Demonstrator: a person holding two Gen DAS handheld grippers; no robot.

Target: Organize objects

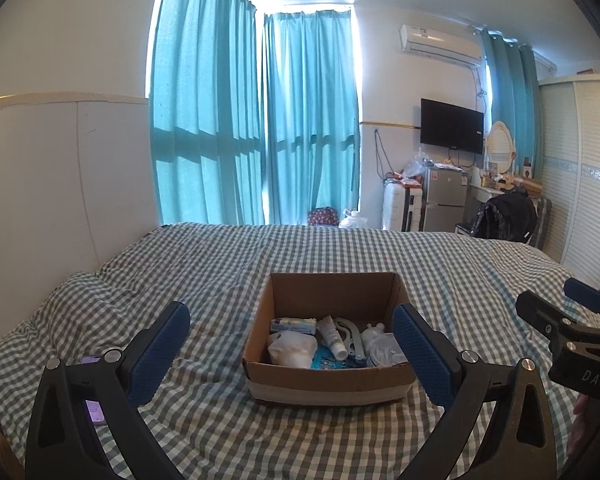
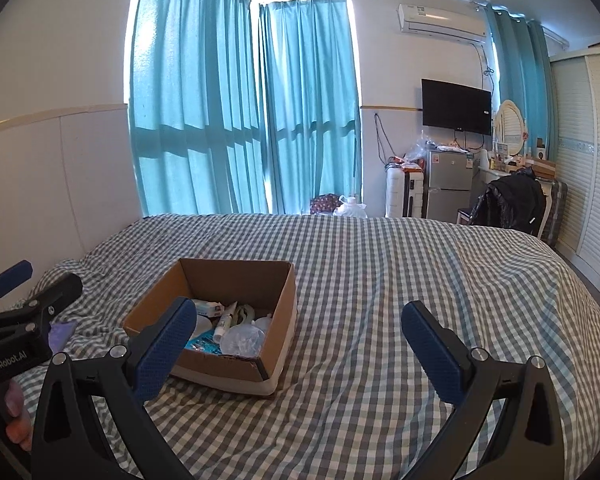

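Observation:
An open cardboard box [image 1: 328,380] sits on the checked bed in front of me; it also shows in the right wrist view [image 2: 220,368]. Inside lie a white tube [image 1: 332,336], a tissue pack [image 1: 293,325], a white crumpled bag [image 1: 294,348], a clear round lid [image 1: 386,350] and blue packets. My left gripper [image 1: 296,352] is open and empty, held just before the box. My right gripper [image 2: 300,344] is open and empty, to the right of the box. The right gripper shows in the left wrist view [image 1: 568,316]; the left gripper shows in the right wrist view [image 2: 28,292].
The checked bedspread [image 2: 380,280] covers the whole bed. A phone with a purple screen [image 1: 94,404] lies at the left near the bed edge. A wall panel [image 1: 40,200] stands left. Beyond the bed are teal curtains, a fridge [image 2: 450,184], a chair with a black jacket and a wardrobe.

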